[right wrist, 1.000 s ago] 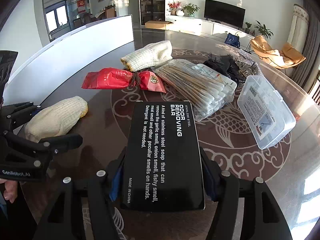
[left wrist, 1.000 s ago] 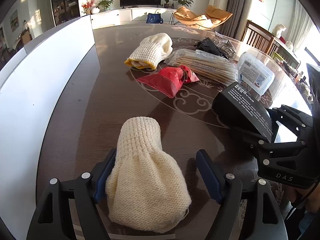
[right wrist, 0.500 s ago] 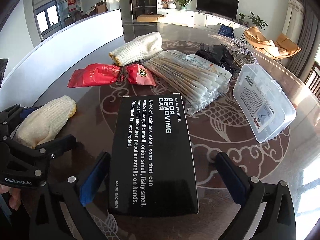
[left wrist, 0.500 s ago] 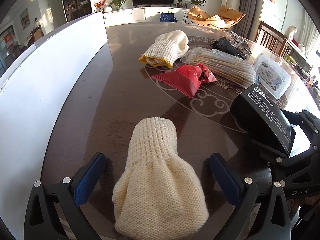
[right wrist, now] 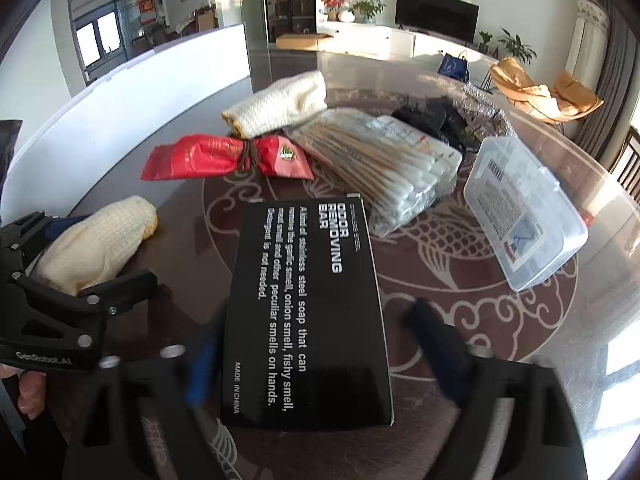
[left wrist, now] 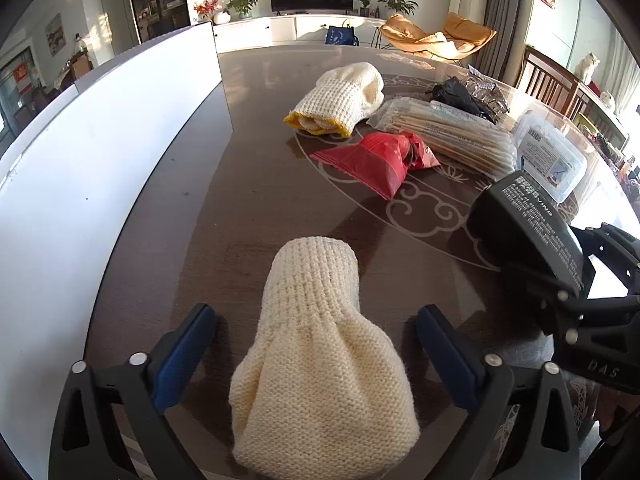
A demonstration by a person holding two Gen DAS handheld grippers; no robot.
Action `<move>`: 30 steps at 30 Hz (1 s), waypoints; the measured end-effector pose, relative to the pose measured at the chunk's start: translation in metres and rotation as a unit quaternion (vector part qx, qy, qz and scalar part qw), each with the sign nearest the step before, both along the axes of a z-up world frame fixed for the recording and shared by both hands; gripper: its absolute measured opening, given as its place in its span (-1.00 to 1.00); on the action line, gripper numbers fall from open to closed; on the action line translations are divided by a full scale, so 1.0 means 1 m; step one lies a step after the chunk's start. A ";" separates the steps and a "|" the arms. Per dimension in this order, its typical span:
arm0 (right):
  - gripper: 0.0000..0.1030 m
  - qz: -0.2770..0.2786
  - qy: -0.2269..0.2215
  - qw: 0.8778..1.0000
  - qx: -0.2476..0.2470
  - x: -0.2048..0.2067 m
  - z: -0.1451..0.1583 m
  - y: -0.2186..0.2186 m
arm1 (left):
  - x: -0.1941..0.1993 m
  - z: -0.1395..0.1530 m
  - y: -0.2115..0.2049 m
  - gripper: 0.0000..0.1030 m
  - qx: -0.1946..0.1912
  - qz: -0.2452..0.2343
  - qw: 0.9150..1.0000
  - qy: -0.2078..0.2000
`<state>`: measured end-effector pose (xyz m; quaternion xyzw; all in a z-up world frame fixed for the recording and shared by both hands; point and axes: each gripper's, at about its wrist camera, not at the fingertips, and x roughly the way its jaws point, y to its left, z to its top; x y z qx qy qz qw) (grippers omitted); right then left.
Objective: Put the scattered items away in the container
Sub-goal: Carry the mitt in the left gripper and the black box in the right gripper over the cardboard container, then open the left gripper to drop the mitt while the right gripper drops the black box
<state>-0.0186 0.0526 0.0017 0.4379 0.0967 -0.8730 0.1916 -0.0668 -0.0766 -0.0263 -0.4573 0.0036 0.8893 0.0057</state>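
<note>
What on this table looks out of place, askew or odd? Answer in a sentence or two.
Nothing is spilled or broken. The items lie loose at mixed angles: the red packet has a band knotted round its middle, and the clear plastic box sits slanted. The two knitted gloves lie far apart.

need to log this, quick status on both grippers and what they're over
Left gripper closing around cream knit mitten, pads not touching. Right gripper closing around black box, not gripped. Nothing in the way.
</note>
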 end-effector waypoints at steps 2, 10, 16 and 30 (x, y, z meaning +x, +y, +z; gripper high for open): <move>0.13 -0.003 -0.017 1.000 -0.016 0.002 0.003 0.003 | 0.004 0.006 -0.004 -0.28 0.017 -0.006 1.000 0.002; 0.14 0.025 -0.001 0.997 -0.067 0.043 0.050 -0.002 | 0.063 0.068 -0.018 -0.30 0.082 -0.018 0.994 0.071; 0.14 0.055 0.005 0.990 -0.127 0.037 0.096 -0.048 | 0.092 0.114 -0.090 -0.30 0.101 0.032 0.989 0.101; 0.14 0.254 0.038 0.960 -0.109 0.039 0.127 -0.337 | 0.076 0.089 -0.306 -0.30 0.067 0.234 0.969 0.033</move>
